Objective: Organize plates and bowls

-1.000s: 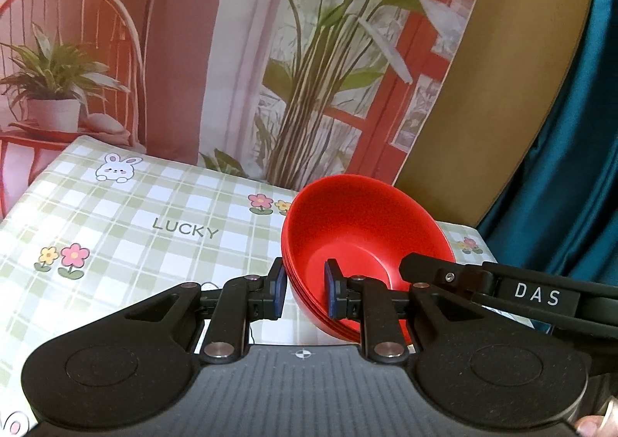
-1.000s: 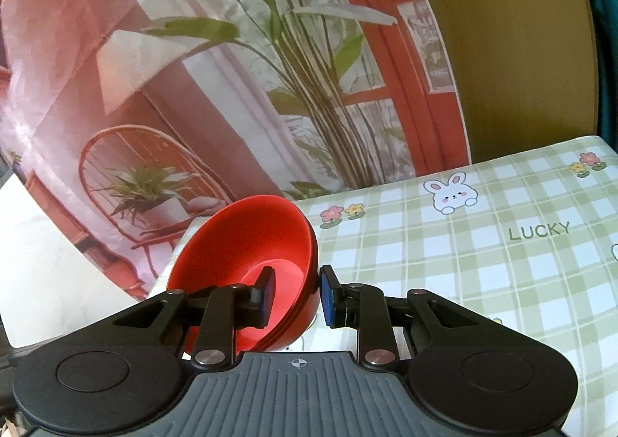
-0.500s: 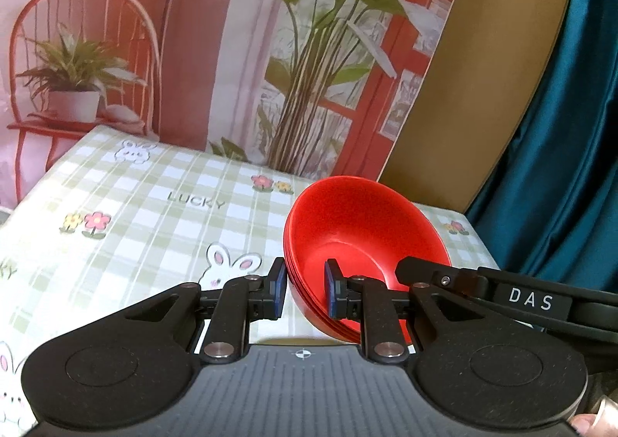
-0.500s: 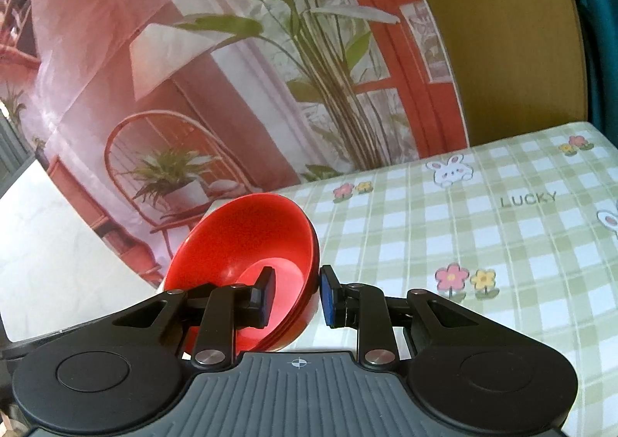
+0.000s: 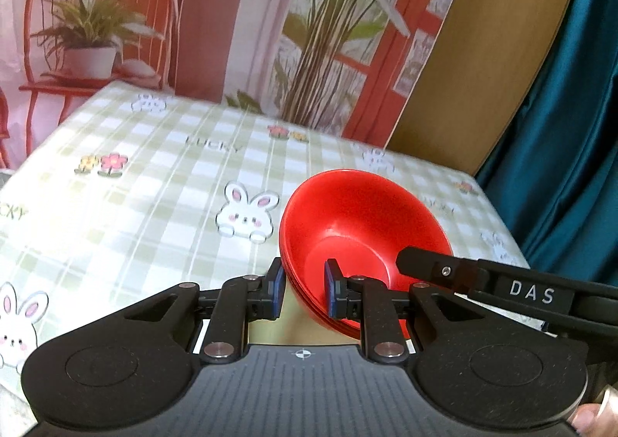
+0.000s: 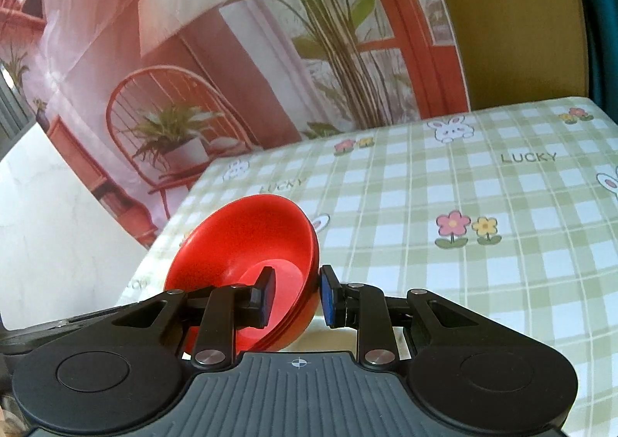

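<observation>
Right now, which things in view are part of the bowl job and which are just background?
Job:
- red bowls, a nested stack, rim clamped on opposite sides
- left claw
- right claw

Not job:
- checked tablecloth
- printed backdrop
- teal curtain

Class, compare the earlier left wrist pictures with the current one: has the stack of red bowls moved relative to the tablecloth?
Yes. The stack of red bowls has come down and forward over the tablecloth: the rabbit print, earlier hidden, now shows beside it.
</observation>
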`<state>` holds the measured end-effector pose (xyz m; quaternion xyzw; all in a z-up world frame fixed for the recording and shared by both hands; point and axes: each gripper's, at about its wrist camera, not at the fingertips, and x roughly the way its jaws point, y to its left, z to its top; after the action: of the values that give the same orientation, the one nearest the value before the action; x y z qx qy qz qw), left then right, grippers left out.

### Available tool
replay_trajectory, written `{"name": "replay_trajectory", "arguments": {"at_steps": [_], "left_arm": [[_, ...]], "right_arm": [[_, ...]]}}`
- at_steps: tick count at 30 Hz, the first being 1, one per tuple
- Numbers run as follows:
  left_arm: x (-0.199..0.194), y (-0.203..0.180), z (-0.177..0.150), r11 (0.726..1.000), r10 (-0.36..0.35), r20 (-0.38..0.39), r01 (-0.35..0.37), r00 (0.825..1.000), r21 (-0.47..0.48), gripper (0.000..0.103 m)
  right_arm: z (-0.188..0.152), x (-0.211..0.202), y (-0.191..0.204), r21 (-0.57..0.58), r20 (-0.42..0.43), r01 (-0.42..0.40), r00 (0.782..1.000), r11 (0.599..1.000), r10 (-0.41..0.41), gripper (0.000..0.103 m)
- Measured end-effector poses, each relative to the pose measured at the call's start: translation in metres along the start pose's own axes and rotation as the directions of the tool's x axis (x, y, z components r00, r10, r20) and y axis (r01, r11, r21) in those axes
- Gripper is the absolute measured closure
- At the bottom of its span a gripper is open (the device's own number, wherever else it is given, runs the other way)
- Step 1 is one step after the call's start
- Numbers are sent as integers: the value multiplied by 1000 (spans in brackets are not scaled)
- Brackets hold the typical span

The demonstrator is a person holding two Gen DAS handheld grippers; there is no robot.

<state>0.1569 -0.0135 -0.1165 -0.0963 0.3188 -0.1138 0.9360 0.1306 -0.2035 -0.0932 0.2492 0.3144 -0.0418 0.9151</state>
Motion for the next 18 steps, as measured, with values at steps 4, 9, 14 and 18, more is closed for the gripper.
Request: {"name": "replay_trajectory", "arguments": {"at_steps": [4, 9, 14, 18], "left_arm": [[6, 5, -8, 1000, -11, -37, 10, 999, -20, 81], [12, 8, -13, 999, -24, -64, 21, 998, -33, 81], [17, 9, -17, 999, -29, -90, 26, 996, -34, 81], [21, 8, -19, 999, -30, -107, 26, 994, -32, 81]], "right_arm": [[-5, 3, -1, -16, -19, 17, 1000, 1000, -17, 79], [-9, 8, -4, -33, -38, 30, 999, 999, -31, 79], [-15, 10, -10, -28, -49, 26, 998, 999, -27, 79], [-18, 14, -13, -30, -64, 35, 997, 999, -36, 79]]}}
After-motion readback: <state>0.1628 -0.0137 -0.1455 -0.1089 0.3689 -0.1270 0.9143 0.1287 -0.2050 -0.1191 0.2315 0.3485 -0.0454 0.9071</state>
